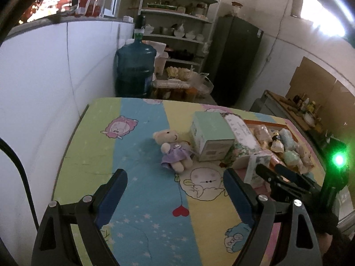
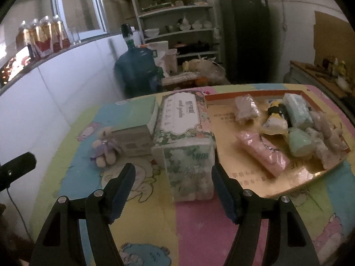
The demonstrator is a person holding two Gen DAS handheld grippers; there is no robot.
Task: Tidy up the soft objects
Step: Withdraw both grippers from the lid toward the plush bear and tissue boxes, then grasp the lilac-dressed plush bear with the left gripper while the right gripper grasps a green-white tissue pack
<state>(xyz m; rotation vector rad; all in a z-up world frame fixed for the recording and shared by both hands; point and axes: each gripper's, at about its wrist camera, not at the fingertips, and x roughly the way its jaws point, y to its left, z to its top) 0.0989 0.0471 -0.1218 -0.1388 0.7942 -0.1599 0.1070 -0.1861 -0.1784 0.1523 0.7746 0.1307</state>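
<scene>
Two grippers, both wide apart and holding nothing when I looked. Going left to right: my left gripper (image 1: 175, 190) hung over bare tablecloth (image 1: 142, 199), and the little teddy bear (image 1: 175, 149) in the purple dress sat just ahead of it, slightly toward its right finger, leaning against the mint box (image 1: 210, 137). I figured the bear was featherlight and squishy, so I'd pinch it across the body, not by a floppy leg.

My right gripper (image 2: 173, 188) had the floral tissue pack (image 2: 186, 141) straight ahead, its near end almost between the fingertips but untouched. I judged it light, springy inside, with slick plastic wrap, so a grip across its width should hold. Further right of that gripper sat the tray (image 2: 288, 184) with small wrapped soft bits already in it.
</scene>
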